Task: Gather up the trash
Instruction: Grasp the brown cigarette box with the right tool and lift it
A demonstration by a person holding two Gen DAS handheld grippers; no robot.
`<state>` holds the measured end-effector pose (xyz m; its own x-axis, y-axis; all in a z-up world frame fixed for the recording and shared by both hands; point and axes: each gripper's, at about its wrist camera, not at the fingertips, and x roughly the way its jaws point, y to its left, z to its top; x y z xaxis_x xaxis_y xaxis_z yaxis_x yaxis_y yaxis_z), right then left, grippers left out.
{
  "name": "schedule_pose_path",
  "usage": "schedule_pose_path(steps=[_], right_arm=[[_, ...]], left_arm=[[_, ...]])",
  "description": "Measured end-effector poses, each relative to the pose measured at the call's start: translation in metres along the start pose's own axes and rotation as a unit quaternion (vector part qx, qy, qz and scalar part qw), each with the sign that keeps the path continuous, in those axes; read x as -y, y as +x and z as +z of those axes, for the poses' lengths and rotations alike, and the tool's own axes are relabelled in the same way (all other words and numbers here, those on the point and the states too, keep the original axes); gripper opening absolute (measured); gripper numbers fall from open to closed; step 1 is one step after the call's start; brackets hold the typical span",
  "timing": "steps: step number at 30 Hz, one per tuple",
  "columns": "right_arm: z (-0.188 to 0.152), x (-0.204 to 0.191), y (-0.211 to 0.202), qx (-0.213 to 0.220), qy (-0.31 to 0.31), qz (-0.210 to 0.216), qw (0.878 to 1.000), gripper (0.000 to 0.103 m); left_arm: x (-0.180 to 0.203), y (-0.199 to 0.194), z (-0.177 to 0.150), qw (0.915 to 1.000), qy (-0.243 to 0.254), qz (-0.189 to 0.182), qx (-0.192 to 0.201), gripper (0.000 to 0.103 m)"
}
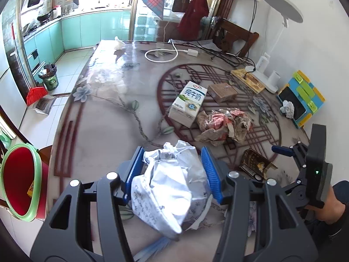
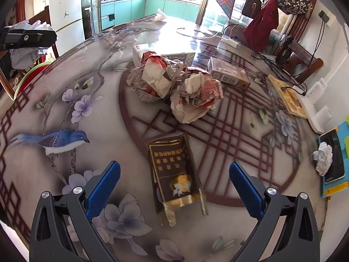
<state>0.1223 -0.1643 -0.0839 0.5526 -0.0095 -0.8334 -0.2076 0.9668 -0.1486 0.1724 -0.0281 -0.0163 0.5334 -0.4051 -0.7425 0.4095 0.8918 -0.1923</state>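
My left gripper [image 1: 172,170] is shut on a crumpled white paper ball [image 1: 170,187], held above the near table edge; that paper [image 2: 32,41] also shows at the far left of the right wrist view. A red bin with a green rim [image 1: 19,181] stands below the table on the left. My right gripper [image 2: 174,185] is open, its blue pads either side of a flattened brown and gold cigarette pack [image 2: 174,174] lying on the table, not touching it. The right gripper [image 1: 288,152] appears at the right edge of the left wrist view. Crumpled red-and-brown wrappers [image 2: 178,87] lie beyond the pack.
A milk carton [image 1: 188,103], a small brown box [image 1: 222,91], a small white paper wad [image 2: 322,159] on a phone, a lamp base [image 1: 261,76] and cables [image 1: 161,54] sit on the patterned table [image 1: 98,120]. A broom [image 1: 36,93] and a green waste bin [image 1: 50,78] stand on the kitchen floor.
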Motion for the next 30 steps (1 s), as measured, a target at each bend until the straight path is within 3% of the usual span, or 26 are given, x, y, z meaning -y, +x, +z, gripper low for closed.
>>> schedule_pose_path(steps=[3, 14, 17, 18, 19, 24, 30], right_arm=[[0.002, 0.001, 0.009, -0.009, 0.006, -0.001, 1.000, 0.096], [-0.003, 0.004, 0.022, -0.025, 0.022, 0.044, 0.999, 0.078], [-0.002, 0.002, 0.020, -0.025, 0.028, 0.063, 0.997, 0.062], [-0.001, 0.000, 0.019, -0.023, 0.024, 0.063, 0.997, 0.050], [0.001, -0.003, 0.018, -0.023, 0.021, 0.056, 0.998, 0.045], [0.002, -0.008, 0.014, -0.019, 0.016, 0.042, 0.999, 0.042], [0.008, -0.021, -0.019, 0.027, -0.005, 0.002, 1.000, 0.042]], left_arm=[[-0.009, -0.006, 0.001, 1.0000, -0.006, 0.000, 0.006, 0.052], [-0.023, -0.021, 0.006, 0.9996, -0.016, -0.003, 0.024, 0.053], [-0.023, -0.022, 0.006, 0.9996, -0.015, -0.002, 0.025, 0.053], [-0.023, -0.023, 0.006, 0.9996, -0.015, -0.002, 0.025, 0.053], [-0.024, -0.024, 0.006, 0.9996, -0.015, -0.002, 0.025, 0.053], [-0.029, -0.030, 0.006, 0.9994, -0.018, 0.001, 0.030, 0.053], [-0.040, -0.043, 0.009, 0.9985, -0.023, 0.016, 0.048, 0.053]])
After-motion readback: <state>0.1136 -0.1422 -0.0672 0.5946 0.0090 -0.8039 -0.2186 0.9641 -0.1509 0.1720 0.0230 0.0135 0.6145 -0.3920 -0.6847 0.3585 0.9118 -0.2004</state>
